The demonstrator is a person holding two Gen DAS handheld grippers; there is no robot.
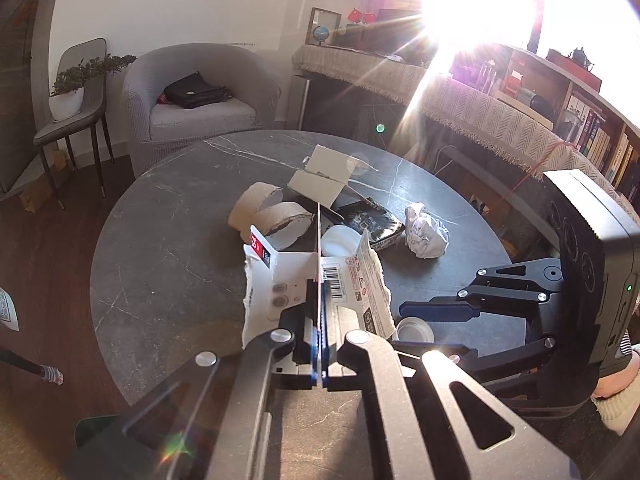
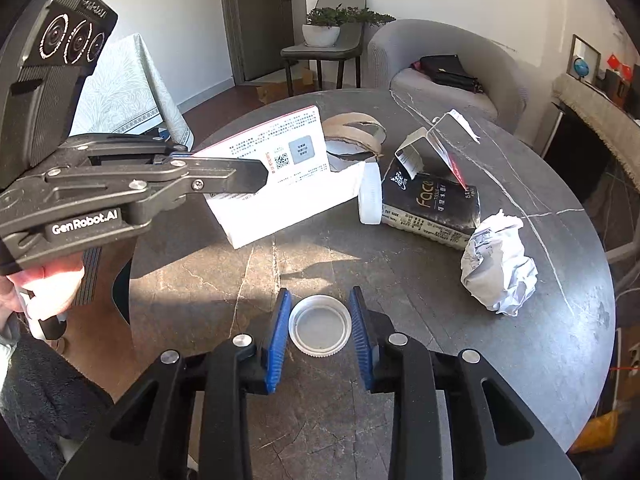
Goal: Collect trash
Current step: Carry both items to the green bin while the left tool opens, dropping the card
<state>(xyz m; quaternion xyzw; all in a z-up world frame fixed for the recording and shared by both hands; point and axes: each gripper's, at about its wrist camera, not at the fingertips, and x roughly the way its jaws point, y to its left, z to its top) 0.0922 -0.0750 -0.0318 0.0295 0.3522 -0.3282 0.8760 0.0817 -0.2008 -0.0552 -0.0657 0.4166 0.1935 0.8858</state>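
Sun glare [image 1: 476, 4] whites out the window and the upper shelf area in the left wrist view. The torn carton [image 1: 316, 280] pinched in the left claw [image 1: 320, 344] hides part of the white cup [image 1: 339, 240] and of the black pack [image 1: 372, 224] behind it. In the right wrist view the left claw [image 2: 256, 172] covers the carton's [image 2: 280, 184] near edge, and the carton screens the lower part of the cardboard rings [image 2: 356, 136]. Print on the carton and on the pack [image 2: 432, 208] is too small to read. The worktop's [image 2: 400, 264] near rim lies behind the right claw [image 2: 320, 328]. The hand [image 2: 44, 288] is cut off at the left edge.
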